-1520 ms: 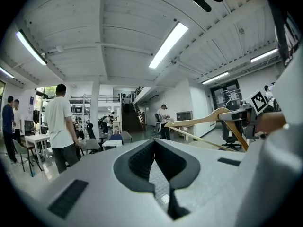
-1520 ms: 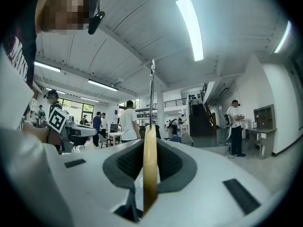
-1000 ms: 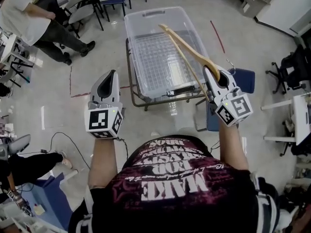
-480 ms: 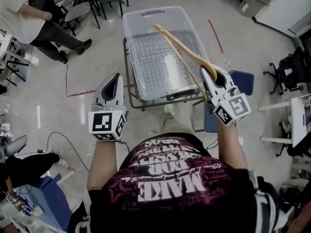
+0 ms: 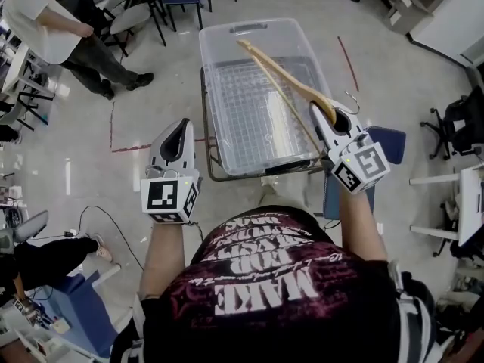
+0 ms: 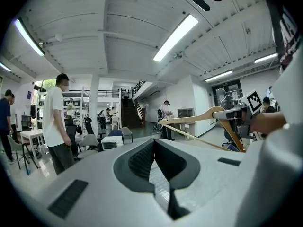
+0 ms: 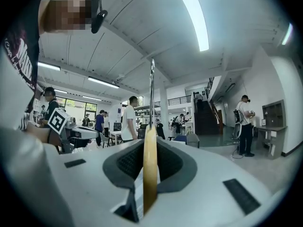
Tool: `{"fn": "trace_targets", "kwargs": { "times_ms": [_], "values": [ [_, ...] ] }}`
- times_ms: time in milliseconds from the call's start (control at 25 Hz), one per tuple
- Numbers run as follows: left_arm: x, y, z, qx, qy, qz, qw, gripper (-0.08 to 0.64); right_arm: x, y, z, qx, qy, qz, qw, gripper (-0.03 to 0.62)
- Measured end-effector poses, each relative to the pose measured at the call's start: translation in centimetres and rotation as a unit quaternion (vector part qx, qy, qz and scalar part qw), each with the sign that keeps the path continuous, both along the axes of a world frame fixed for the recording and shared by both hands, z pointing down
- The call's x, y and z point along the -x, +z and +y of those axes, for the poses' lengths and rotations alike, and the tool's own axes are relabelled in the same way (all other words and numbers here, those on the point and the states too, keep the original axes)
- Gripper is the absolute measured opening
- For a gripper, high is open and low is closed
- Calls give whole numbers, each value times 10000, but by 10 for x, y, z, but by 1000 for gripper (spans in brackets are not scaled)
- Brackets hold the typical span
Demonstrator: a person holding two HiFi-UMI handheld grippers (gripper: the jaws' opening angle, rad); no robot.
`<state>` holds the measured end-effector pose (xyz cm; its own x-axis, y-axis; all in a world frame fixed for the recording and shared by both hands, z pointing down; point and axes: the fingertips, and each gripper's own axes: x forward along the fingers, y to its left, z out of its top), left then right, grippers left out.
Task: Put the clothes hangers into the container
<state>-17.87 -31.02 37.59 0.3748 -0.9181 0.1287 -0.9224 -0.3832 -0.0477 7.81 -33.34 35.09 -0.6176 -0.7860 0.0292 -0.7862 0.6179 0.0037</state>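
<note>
The left tool (image 5: 179,127) is closed on nothing and sits off the near left corner of the container (image 5: 206,59), clear of its opening; hold it there so that it does not obstruct the drop. The container is a clear open bin, apparently empty. The wooden clothes hanger (image 5: 283,78) is in the air above the bin, slanting toward the far rim. The right tool (image 5: 324,116) clamps it narrowly near the neck, beside the wire hook (image 5: 352,100). Recommended: lower the far end inside the walls first, then level and release below the rim.
</note>
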Motion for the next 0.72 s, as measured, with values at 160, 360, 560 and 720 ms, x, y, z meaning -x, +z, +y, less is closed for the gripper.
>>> {"fn": "trace_targets", "kwargs": {
  "times_ms": [160,360,560,720],
  "values": [
    [2,8,-15,155,-47,-35,9999,6,4,7,-23,120,-43,-52,9999,60],
    [0,11,-27,205,-154,-93,9996,6,12,18,-49,192,-260,-93,9994,60],
    [6,15,-41,250,-354,-145,9990,6,23,62,-87,485,-389,-59,9981,60],
    [5,14,-51,244,-447,-184,9985,6,29,106,-111,810,-459,40,9957,60]
  ]
}}
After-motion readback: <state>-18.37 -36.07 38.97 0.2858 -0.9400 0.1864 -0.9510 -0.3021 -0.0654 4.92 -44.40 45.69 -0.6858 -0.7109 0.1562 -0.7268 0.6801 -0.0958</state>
